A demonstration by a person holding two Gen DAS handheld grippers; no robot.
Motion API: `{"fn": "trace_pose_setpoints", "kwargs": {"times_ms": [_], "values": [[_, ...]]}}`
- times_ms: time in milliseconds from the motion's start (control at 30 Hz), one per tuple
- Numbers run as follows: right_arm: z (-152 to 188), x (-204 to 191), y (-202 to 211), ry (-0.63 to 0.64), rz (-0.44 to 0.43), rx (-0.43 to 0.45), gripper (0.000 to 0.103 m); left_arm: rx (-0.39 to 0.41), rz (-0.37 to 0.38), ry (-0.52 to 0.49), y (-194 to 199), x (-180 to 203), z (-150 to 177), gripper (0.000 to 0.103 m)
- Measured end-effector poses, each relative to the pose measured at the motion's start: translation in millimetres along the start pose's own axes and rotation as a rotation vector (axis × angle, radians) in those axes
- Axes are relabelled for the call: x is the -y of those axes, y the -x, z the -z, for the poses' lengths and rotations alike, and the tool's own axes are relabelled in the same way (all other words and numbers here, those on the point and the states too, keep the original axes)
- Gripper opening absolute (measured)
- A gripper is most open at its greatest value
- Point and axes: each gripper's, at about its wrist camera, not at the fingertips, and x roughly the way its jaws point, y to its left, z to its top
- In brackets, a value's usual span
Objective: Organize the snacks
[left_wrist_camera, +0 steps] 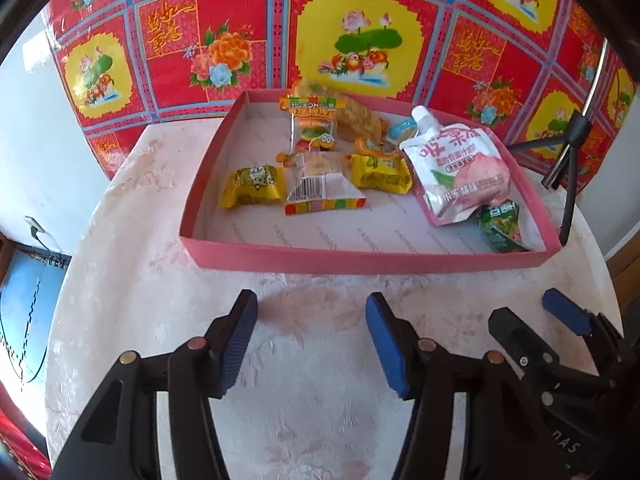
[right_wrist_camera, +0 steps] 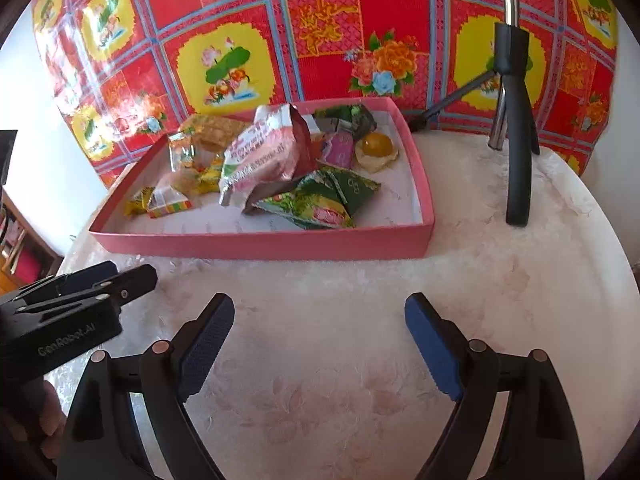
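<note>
A shallow pink tray (left_wrist_camera: 360, 260) (right_wrist_camera: 260, 246) stands on the table and holds the snacks. Inside are a white and pink spouted jelly pouch (left_wrist_camera: 460, 168) (right_wrist_camera: 264, 152), two yellow packets (left_wrist_camera: 252, 186), a clear gummy bag with a rainbow strip (left_wrist_camera: 320, 192), green packets (left_wrist_camera: 500, 224) (right_wrist_camera: 320, 196) and an egg-yolk pastry (right_wrist_camera: 376, 148). My left gripper (left_wrist_camera: 312, 312) (right_wrist_camera: 132, 274) hovers open over bare cloth in front of the tray, nothing between its fingers. My right gripper (right_wrist_camera: 320, 308) (left_wrist_camera: 524, 308) is beside it to the right, wide open and holding nothing.
The round table wears a pale floral cloth (left_wrist_camera: 160, 240). A black tripod (right_wrist_camera: 516, 120) (left_wrist_camera: 568, 152) stands right of the tray, one leg close to its corner. Red flowered fabric (left_wrist_camera: 360, 40) hangs behind. The table edge curves away at left and right.
</note>
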Motion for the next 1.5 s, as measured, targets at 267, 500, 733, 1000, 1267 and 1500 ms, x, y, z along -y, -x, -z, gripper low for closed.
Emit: {"fn": "trace_pose_setpoints", "kwargs": {"times_ms": [267,500,733,1000,1267,1500], "values": [[-3,-8,-11,0.038,0.091,-0.034,0.091,0.030,-0.037,-0.041,-5,8,2,0.079],[-3,-11,-14,0.064,0.117,-0.047,0.093,0.065,-0.058,-0.016,-6,3,4,0.084],[-3,-11,-14,0.065,0.116,-0.048,0.093,0.065,-0.059,-0.016,-6,2,3,0.085],[-3,-11,-14,0.065,0.116,-0.048,0.093,0.065,-0.057,-0.018,-6,2,3,0.085],[-3,-11,-14,0.065,0.116,-0.048,0.093,0.065,-0.057,-0.018,-7,2,3,0.085],[-3,-11,-14,0.065,0.116,-0.049,0.093,0.065,-0.057,-0.018,-7,2,3,0.085]]}}
